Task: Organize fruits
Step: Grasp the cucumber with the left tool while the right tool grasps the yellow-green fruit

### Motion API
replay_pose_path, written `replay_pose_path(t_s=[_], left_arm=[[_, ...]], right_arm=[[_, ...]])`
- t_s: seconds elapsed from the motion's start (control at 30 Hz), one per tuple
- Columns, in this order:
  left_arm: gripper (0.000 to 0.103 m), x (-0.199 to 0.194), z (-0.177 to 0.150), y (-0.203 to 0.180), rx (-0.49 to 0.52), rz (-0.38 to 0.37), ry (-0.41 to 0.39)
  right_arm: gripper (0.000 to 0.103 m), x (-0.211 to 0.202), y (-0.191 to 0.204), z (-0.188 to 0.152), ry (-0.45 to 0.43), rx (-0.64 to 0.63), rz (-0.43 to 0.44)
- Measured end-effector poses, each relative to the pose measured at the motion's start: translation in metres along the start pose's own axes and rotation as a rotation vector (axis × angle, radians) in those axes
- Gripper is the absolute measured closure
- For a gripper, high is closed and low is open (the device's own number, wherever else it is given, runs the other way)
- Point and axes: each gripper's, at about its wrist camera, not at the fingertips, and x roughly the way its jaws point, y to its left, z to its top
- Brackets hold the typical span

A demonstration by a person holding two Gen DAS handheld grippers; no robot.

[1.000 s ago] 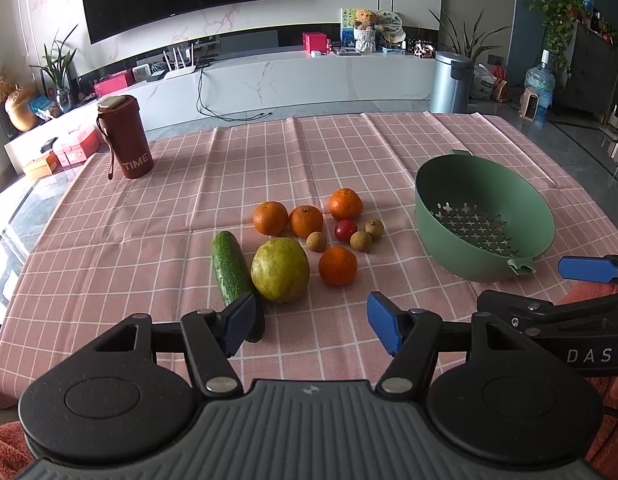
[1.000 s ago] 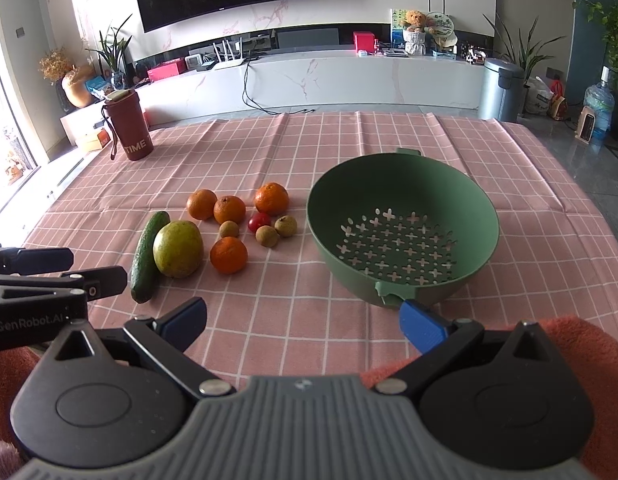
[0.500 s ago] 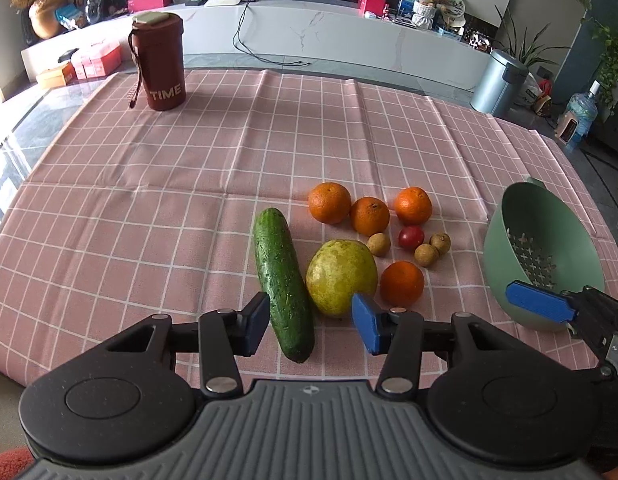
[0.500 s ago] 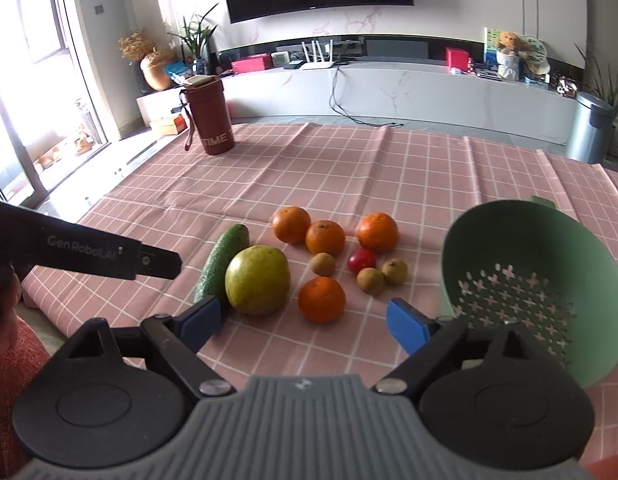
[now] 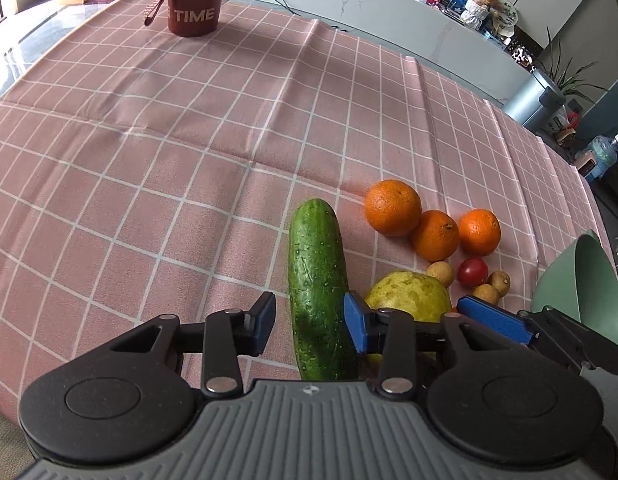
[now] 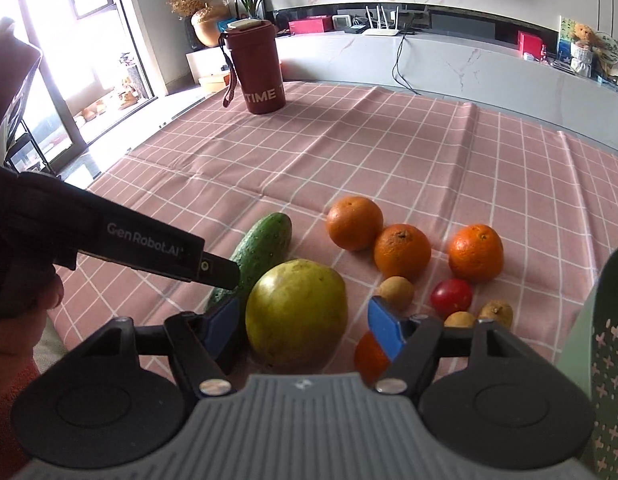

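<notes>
The left tongs (image 5: 311,322) straddled the cucumber (image 5: 319,276) on the table (image 5: 149,160), jaws just narrowing, one pad apart from it. The right tongs (image 6: 305,326) flanked the pear (image 6: 297,312), also narrowing, not yet pinching. Oranges (image 6: 403,252) lay beyond.

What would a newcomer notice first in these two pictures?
Probably the left gripper straddling the near end of the cucumber, and the right gripper around the big yellow-green fruit beside it, both jaws just closing, neither pressing yet. Behind lie three oranges in a row.
</notes>
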Motion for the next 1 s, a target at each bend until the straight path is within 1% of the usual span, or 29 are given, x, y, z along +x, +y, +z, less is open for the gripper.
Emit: replay_pose_path(t_s=[0.17, 0.23, 0.4, 0.5, 0.53, 0.6, 0.7, 0.77, 0.87, 1.0], left_arm=[[0.057, 0.014, 0.006, 0.006, -0.04, -0.059, 0.026], [0.056, 0.019, 0.007, 0.007, -0.045, -0.059, 0.032], [0.056, 0.028, 0.007, 0.01, -0.056, -0.068, 0.036], [0.056, 0.029, 0.007, 0.007, -0.031, -0.065, 0.025], [0.059, 0.029, 0.006, 0.005, -0.015, -0.066, 0.018], [0.059, 0.028, 0.005, 0.002, 0.004, -0.059, 0.006], [0.061, 0.027, 0.004, 0.002, 0.002, -0.059, -0.005], [0.061, 0.024, 0.001, 0.0, 0.015, -0.055, -0.019], [0.061, 0.011, -0.004, -0.009, 0.059, -0.036, -0.071], [0.061, -0.014, -0.013, -0.023, 0.076, -0.045, -0.123]], right_arm=[[0.035, 0.014, -0.002, 0.001, 0.012, 0.007, 0.028], [0.035, 0.02, -0.003, 0.001, 0.027, 0.01, 0.04], [0.04, 0.026, -0.005, -0.002, 0.025, 0.016, 0.072], [0.042, 0.026, -0.007, -0.002, 0.022, 0.026, 0.074], [0.042, 0.025, -0.006, -0.002, 0.022, 0.021, 0.069], [0.042, 0.021, -0.002, -0.002, 0.018, -0.01, 0.049], [0.042, 0.008, 0.002, -0.001, -0.006, -0.037, 0.041], [0.042, 0.001, 0.004, -0.001, -0.005, -0.058, 0.019], [0.042, -0.014, 0.003, -0.002, -0.009, -0.066, -0.024], [0.042, -0.039, -0.004, -0.003, -0.031, -0.051, -0.053]])
